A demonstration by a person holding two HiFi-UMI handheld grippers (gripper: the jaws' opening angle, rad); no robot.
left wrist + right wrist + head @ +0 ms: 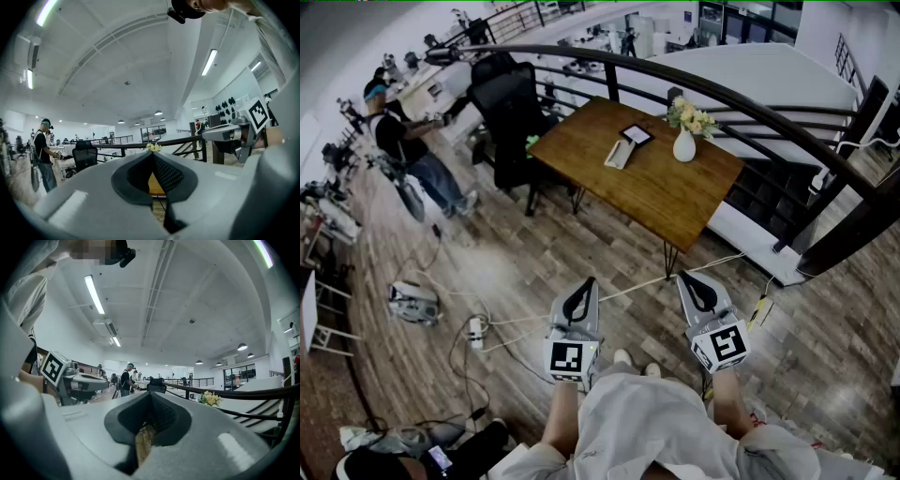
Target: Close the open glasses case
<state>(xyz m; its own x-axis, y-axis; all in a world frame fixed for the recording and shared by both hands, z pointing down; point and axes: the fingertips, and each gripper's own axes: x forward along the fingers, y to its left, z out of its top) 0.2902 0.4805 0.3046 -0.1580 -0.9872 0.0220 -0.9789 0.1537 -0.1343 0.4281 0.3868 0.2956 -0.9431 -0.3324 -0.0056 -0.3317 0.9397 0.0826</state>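
The open glasses case [620, 153], pale and flat, lies on the wooden table [675, 197] some way ahead of me. Both grippers hang low near my body, well short of the table and over the floor. The left gripper [585, 282] is shut and holds nothing, its jaws meeting at the tip [152, 155]. My right gripper [684, 277] is shut and empty too, its tips pressed together [151, 394]. A strip of the table top [157, 183] shows through the left jaws, but the case is hidden in both gripper views.
On the table stand a white vase of flowers [684, 141] and a dark flat item [637, 134]. A black office chair [511, 103] sits at its left end. A curved black railing [750, 103] runs behind it. Cables and a power strip [475, 330] lie on the floor. A person [403, 141] stands far left.
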